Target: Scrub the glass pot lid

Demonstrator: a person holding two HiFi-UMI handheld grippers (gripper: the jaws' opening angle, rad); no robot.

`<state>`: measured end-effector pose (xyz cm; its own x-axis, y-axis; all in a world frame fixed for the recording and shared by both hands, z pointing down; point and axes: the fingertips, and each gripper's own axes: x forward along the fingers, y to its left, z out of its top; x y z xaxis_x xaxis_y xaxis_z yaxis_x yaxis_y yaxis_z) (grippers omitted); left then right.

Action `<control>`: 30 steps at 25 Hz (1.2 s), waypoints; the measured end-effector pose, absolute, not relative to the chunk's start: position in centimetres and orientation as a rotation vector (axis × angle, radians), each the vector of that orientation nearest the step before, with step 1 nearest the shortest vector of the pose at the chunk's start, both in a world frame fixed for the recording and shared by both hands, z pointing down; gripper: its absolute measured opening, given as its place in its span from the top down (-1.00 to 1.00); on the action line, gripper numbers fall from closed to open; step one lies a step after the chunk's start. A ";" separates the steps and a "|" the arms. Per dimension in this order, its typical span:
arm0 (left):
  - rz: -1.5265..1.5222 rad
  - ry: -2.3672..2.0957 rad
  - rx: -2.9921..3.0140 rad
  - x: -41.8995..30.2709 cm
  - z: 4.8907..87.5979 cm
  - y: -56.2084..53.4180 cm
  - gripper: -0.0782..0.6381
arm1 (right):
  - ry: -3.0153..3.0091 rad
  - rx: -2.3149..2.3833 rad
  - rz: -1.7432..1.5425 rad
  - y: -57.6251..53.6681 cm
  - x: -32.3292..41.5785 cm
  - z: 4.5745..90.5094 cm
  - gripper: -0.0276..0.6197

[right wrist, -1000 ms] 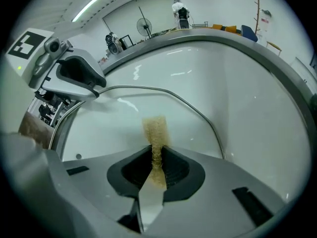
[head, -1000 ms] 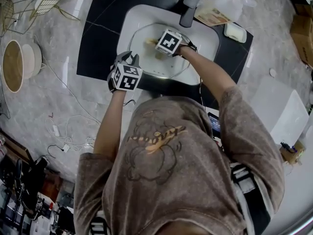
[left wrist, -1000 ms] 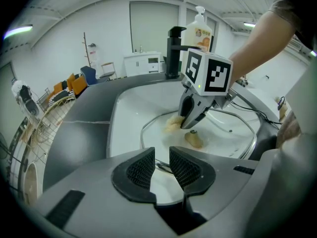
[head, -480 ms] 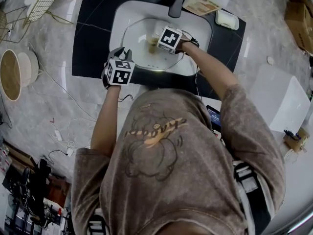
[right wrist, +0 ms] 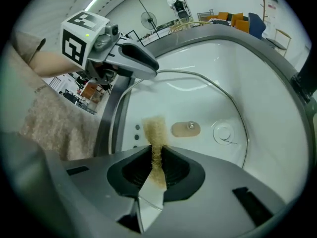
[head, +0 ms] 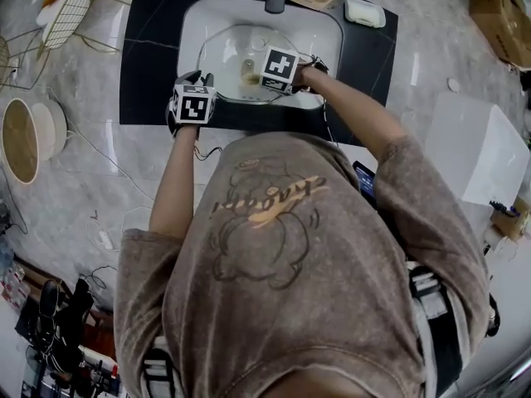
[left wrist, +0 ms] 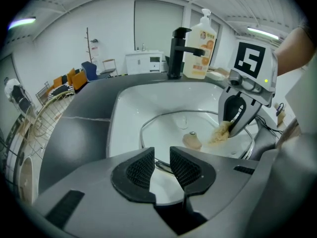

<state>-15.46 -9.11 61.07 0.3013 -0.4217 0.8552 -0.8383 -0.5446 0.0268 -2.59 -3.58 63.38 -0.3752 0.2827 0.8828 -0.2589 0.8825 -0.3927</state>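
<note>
While the left gripper (left wrist: 161, 162) pins the near rim of the glass pot lid (left wrist: 171, 125), jaws part-closed with the metal rim caught between the pads, scrubbing reads as under way, not finished. Lid lies inside the white sink (head: 189, 23), knob side up, filling most of the basin. Right gripper (right wrist: 157, 155) is clamped on a tan fibrous scrub pad (right wrist: 154, 128). Pad tip is over the glass toward the sink's middle, just beside the lid's tan knob (right wrist: 185, 129); actual contact can't be settled. Done so far: can't tell how much is covered, no suds or wipe marks show. Left, by my judgement: rest of the top face, rim, likely the underside and a rinse. Lid look: clear domed glass, thin metal rim band, no visible grime, basin shows straight through. Black faucet (left wrist: 177, 53) stands at the sink's far edge, no water stream seen.
</note>
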 end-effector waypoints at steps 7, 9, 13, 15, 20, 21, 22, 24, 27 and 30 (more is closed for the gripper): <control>1.076 -1.039 2.080 -14.8 60.6 -8.9 0.49 | -1.975 -0.048 0.637 -1.3 -2.6 59.8 0.75; 1.031 -1.005 2.121 -13.9 59.4 -9.1 0.49 | -2.048 0.012 0.653 -2.1 -2.1 57.8 0.75; 0.938 -0.917 2.267 -11.1 54.6 -10.6 0.49 | -2.212 0.164 0.681 -4.7 0.0 52.4 0.75; 0.863 -0.884 2.350 -9.5 51.3 -11.4 0.49 | -2.285 0.261 0.684 -5.9 1.5 49.7 0.75; 0.696 -0.811 2.538 -6.5 43.0 -11.6 0.49 | -2.455 0.515 0.676 -7.7 4.4 43.0 0.75; 0.668 -0.798 2.568 -6.0 41.4 -11.6 0.48 | -2.482 0.558 0.653 -8.1 4.8 41.5 0.75; 0.638 -0.790 2.595 -5.6 39.9 -11.5 0.46 | -2.505 0.607 0.627 -8.3 5.3 40.0 0.75; 0.559 -0.796 2.639 -5.1 37.2 -11.0 0.38 | -2.536 0.728 0.566 -8.5 6.3 37.7 0.75; 0.396 -0.844 2.686 -4.4 34.0 -10.1 0.36 | -2.567 0.926 0.480 -8.2 7.9 35.5 0.75; 0.248 -0.942 2.717 -4.1 31.9 -9.5 0.36 | -2.591 1.127 0.379 -7.8 9.2 33.6 0.74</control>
<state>-4.09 -9.52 31.94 0.7760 -0.5828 0.2411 -0.6260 -0.7582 0.1824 9.21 -7.76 33.64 -0.6523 -0.6652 0.3632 -0.7414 0.6597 -0.1232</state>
